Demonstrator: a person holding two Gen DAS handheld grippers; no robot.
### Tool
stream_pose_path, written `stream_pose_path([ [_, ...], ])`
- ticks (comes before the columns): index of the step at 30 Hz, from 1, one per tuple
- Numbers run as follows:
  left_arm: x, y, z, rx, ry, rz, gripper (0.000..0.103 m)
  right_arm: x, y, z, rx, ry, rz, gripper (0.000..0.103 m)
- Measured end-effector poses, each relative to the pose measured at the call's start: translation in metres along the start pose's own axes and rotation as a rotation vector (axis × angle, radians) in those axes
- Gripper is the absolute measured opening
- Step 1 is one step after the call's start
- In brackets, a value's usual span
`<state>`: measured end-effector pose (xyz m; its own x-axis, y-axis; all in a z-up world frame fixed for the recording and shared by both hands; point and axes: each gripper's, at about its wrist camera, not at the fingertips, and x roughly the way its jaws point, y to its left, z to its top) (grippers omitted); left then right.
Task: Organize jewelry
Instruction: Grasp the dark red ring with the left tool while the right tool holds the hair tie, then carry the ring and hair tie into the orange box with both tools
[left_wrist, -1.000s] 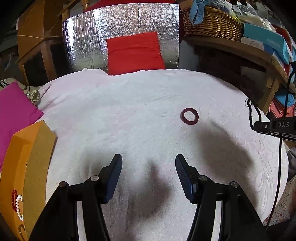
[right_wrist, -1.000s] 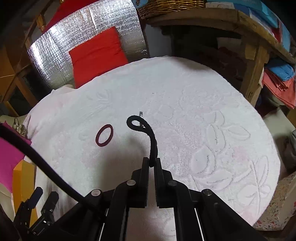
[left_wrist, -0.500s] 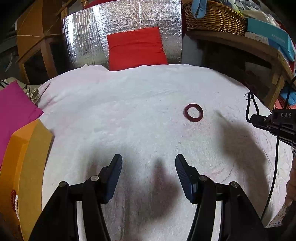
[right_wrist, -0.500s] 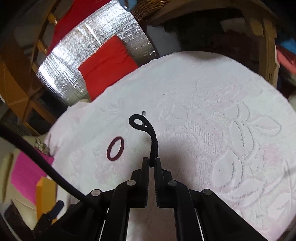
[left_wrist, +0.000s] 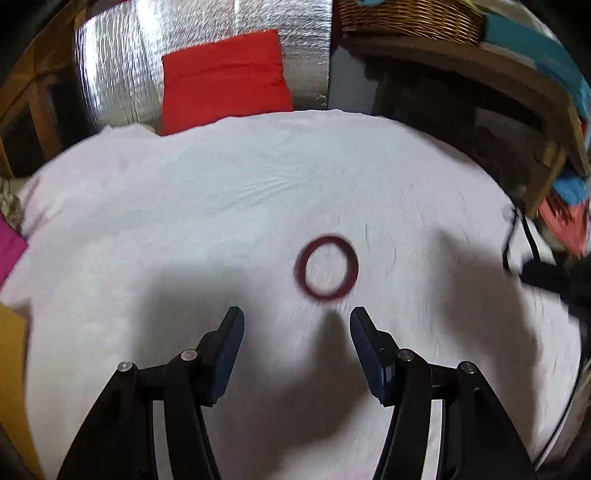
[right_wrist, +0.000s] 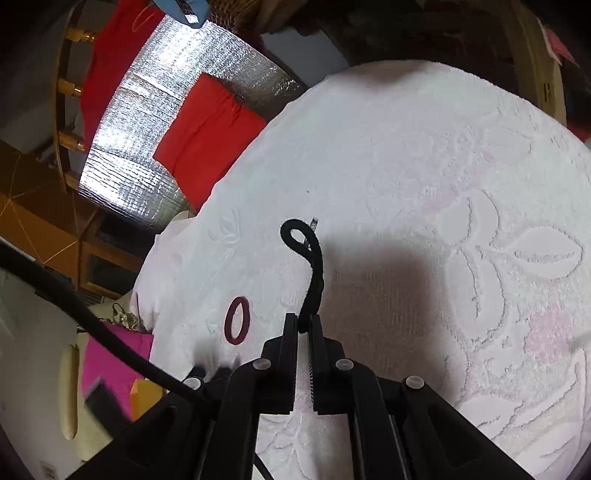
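The ring (left_wrist: 327, 268) lies on the towel (left_wrist: 221, 221), just in front of the left gripper (left_wrist: 295, 332), and the cushion (left_wrist: 223, 79) stands behind the towel.

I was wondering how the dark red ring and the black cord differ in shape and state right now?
The dark red ring is a closed circle; the black cord is a strand curled into a loop at its tip. The ring lies free on the white towel, ahead of the open left gripper; the cord is pinched in the right gripper. Both are dark.
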<state>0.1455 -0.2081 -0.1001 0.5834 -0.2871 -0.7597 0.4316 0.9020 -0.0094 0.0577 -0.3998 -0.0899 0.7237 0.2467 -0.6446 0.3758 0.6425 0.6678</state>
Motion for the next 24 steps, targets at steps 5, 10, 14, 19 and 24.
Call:
stream_pose_path([
  [5, 0.018, -0.007, 0.011, -0.009, 0.012, -0.048, 0.064, 0.002, 0.007, -0.001, -0.027, 0.004, -0.001, 0.006],
  [10, 0.029, -0.013, 0.020, 0.004, 0.022, -0.053, 0.064, 0.007, 0.012, -0.001, -0.038, -0.003, -0.001, 0.006],
  [14, 0.033, -0.014, 0.019, 0.018, -0.001, -0.050, 0.058, 0.011, 0.017, -0.005, -0.057, -0.003, -0.009, 0.006],
  [19, 0.026, -0.003, 0.018, -0.002, -0.019, -0.074, 0.009, 0.013, 0.025, -0.014, -0.098, -0.003, -0.008, 0.006],
  [24, 0.006, 0.012, 0.009, -0.068, -0.032, -0.105, 0.008, 0.014, 0.038, -0.024, -0.150, -0.006, 0.001, 0.006],
])
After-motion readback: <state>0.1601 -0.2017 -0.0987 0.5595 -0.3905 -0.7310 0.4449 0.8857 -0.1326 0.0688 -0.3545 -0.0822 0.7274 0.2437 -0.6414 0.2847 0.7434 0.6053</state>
